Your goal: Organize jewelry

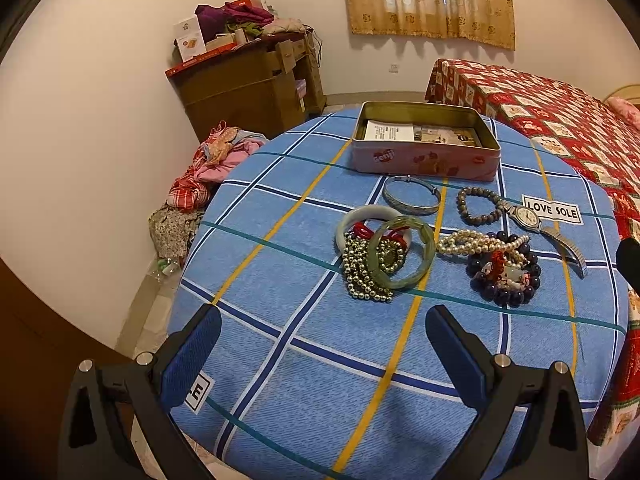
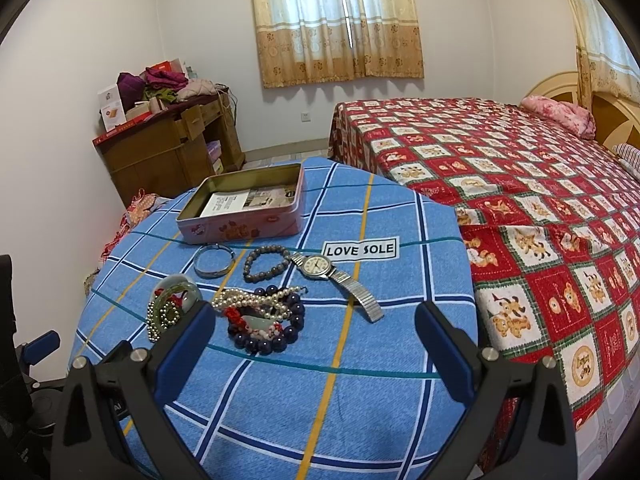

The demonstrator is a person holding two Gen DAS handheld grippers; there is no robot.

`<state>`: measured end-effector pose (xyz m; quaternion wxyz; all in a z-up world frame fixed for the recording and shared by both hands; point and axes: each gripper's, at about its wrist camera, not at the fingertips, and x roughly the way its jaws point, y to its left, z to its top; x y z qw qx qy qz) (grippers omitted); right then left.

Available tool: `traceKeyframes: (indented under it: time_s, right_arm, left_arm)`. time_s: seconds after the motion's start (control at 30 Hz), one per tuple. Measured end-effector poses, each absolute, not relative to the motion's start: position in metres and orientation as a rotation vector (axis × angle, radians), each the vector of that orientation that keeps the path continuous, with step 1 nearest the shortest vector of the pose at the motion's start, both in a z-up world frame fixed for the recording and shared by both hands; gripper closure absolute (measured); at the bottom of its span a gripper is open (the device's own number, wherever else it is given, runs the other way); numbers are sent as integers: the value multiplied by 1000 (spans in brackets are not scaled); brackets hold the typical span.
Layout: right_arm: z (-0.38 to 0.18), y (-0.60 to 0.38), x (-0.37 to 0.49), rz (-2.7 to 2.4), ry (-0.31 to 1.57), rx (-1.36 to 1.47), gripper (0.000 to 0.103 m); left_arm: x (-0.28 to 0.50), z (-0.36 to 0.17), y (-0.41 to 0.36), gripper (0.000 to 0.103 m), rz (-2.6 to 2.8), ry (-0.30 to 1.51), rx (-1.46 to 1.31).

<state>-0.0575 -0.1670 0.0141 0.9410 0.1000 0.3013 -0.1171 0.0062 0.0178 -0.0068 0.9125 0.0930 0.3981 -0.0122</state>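
Jewelry lies on a round table with a blue plaid cloth (image 1: 280,360). A pink open tin (image 1: 426,142) stands at the far side, papers inside; it also shows in the right wrist view (image 2: 244,210). In front of it lie a silver bangle (image 1: 412,195), a grey bead bracelet (image 1: 479,205), a wristwatch (image 1: 528,215), a green jade bangle (image 1: 401,252) over gold beads (image 1: 362,276), a white bangle (image 1: 370,216), a pearl strand (image 1: 476,242) and a dark bead bracelet (image 1: 506,276). My left gripper (image 1: 324,320) is open and empty, short of the pile. My right gripper (image 2: 314,316) is open and empty, near the dark beads (image 2: 266,326) and watch (image 2: 318,266).
A bed with a red patterned cover (image 2: 520,184) stands right of the table. A wooden cabinet piled with boxes and clothes (image 1: 248,80) is against the far wall. Clothes lie on the floor (image 1: 204,176) left of the table. A "LOVE SOLE" label (image 2: 360,249) is on the cloth.
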Motion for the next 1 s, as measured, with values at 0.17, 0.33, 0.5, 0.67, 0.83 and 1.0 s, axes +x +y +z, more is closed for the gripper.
traceKeyframes:
  time_s: [0.17, 0.33, 0.5, 0.67, 0.83, 1.0]
  right_arm:
    - [14, -167, -57, -238, 615, 203, 1]
    - [14, -166, -57, -239, 614, 204, 1]
    - [14, -166, -57, -239, 618, 205, 1]
    - [14, -166, -57, -239, 618, 205, 1]
    - [11, -163, -54, -238, 624, 206, 1]
    - [9, -165, -53, -232, 628, 218, 1]
  left_arm:
    - [8, -8, 12, 1, -22, 820, 198]
    - [7, -9, 12, 1, -24, 820, 197]
    - [8, -8, 12, 1, -25, 825, 198]
    - [9, -8, 12, 1, -25, 827, 197]
    - [8, -10, 13, 1, -27, 831, 196]
    - [14, -16, 26, 1, -42, 838, 171]
